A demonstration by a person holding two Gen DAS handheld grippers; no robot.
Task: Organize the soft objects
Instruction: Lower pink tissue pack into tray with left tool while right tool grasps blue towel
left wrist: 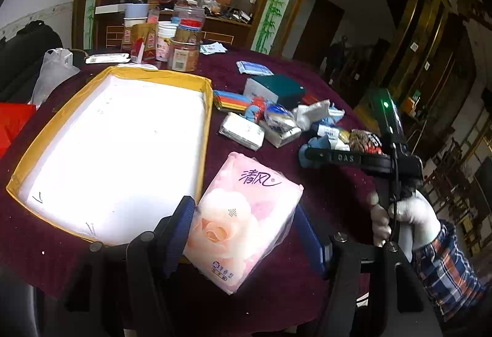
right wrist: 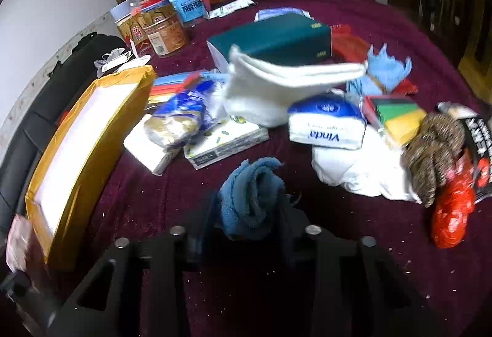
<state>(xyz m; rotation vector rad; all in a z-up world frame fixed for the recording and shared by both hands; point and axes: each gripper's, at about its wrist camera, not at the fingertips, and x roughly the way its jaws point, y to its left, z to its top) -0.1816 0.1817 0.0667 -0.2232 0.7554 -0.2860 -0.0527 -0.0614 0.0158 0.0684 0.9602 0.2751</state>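
**Fingers pinching tissues and towel**

Left fingers [left wrist: 246, 232] clamped on pink tissue pack [left wrist: 243, 220], held above desk [left wrist: 276, 284], just right of white-lined box [left wrist: 113, 146]. Right fingers [right wrist: 249, 211] closed around blue towel [right wrist: 252, 195], its far end bunched beyond the tips. Ahead of right fingers: Vinda pack [right wrist: 326, 128], white cloth [right wrist: 276, 85], teal box [right wrist: 276, 39].

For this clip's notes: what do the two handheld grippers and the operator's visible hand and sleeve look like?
The left gripper has black angular fingers with blue ribbed pads and round silver bolts. The right gripper, seen from the left wrist camera, is black with pale lettering on a finger, a glowing green light on its body and a black cable down the handle. The hand wears a white glove, with a blue, white and orange plaid sleeve.
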